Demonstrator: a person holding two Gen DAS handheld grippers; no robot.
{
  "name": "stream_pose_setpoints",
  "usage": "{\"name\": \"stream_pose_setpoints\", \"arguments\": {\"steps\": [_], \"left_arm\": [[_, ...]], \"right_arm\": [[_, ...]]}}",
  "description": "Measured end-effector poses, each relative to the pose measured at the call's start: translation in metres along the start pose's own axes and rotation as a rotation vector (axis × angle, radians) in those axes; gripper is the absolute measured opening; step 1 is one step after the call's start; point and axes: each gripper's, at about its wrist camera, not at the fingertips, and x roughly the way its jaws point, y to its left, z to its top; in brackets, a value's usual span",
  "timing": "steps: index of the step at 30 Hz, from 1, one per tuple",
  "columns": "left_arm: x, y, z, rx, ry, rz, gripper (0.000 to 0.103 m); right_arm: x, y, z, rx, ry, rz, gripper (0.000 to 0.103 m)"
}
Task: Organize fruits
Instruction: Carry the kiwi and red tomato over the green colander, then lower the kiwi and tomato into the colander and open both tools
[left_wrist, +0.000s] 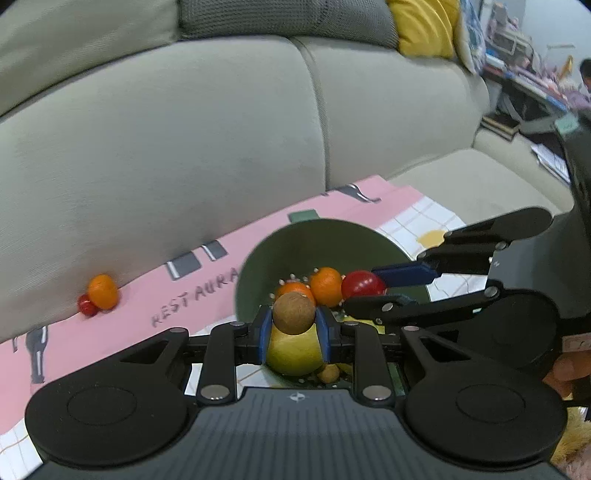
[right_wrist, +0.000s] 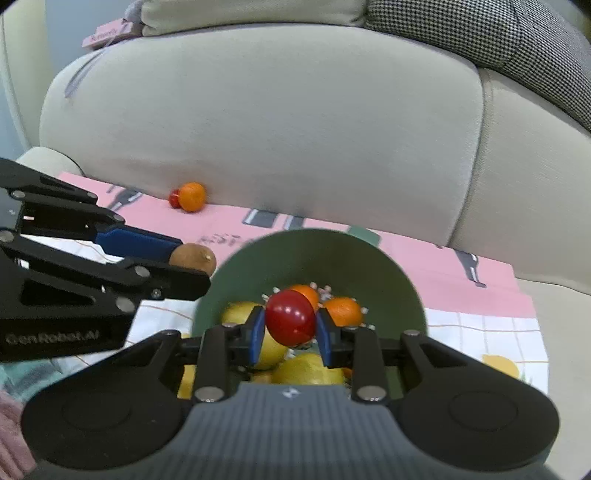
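Note:
A green bowl (left_wrist: 325, 240) (right_wrist: 314, 254) stands on a pink patterned cloth (left_wrist: 122, 317) and holds oranges (left_wrist: 327, 286) and yellow fruits (left_wrist: 293, 352). My left gripper (left_wrist: 293, 328) is shut on a round brown fruit (left_wrist: 293, 313) above the bowl's near rim; the same fruit shows in the right wrist view (right_wrist: 194, 258). My right gripper (right_wrist: 290, 338) is shut on a red fruit (right_wrist: 290, 317) over the bowl; it also shows in the left wrist view (left_wrist: 362, 284). An orange (left_wrist: 102, 291) (right_wrist: 192, 196) and a small red fruit (left_wrist: 86, 305) (right_wrist: 174, 198) lie on the cloth against the sofa.
A beige sofa back (left_wrist: 184, 129) (right_wrist: 277, 122) rises right behind the cloth. A checked white cloth (right_wrist: 491, 332) lies right of the bowl. A yellow cushion (left_wrist: 424, 26) and a cluttered shelf (left_wrist: 528, 74) are at the far right.

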Motion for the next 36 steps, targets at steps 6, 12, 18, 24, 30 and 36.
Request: {"name": "stream_pose_setpoints", "arguments": {"steps": [6,12,18,24,30,36], "left_arm": [[0.022,-0.011,0.003,0.045,0.042,-0.019,0.028],[0.043,-0.017,0.006,0.075,0.083,-0.04,0.028],[0.061,-0.018,0.008,0.088,0.118,-0.054,0.028],[0.076,-0.018,0.008,0.093,0.153,-0.063,0.028],[0.088,-0.018,0.007,0.089,0.184,-0.077,0.028],[0.097,-0.017,0.008,0.092,0.193,-0.092,0.028]], "right_arm": [[0.004,-0.017,-0.009,0.004,0.028,-0.035,0.026],[0.014,-0.03,-0.015,0.0,0.067,-0.063,0.026],[0.024,-0.037,-0.02,-0.007,0.099,-0.075,0.026],[0.034,-0.04,-0.021,-0.012,0.124,-0.076,0.026],[0.041,-0.043,-0.021,-0.023,0.148,-0.074,0.026],[0.048,-0.043,-0.021,-0.04,0.172,-0.067,0.027]]}}
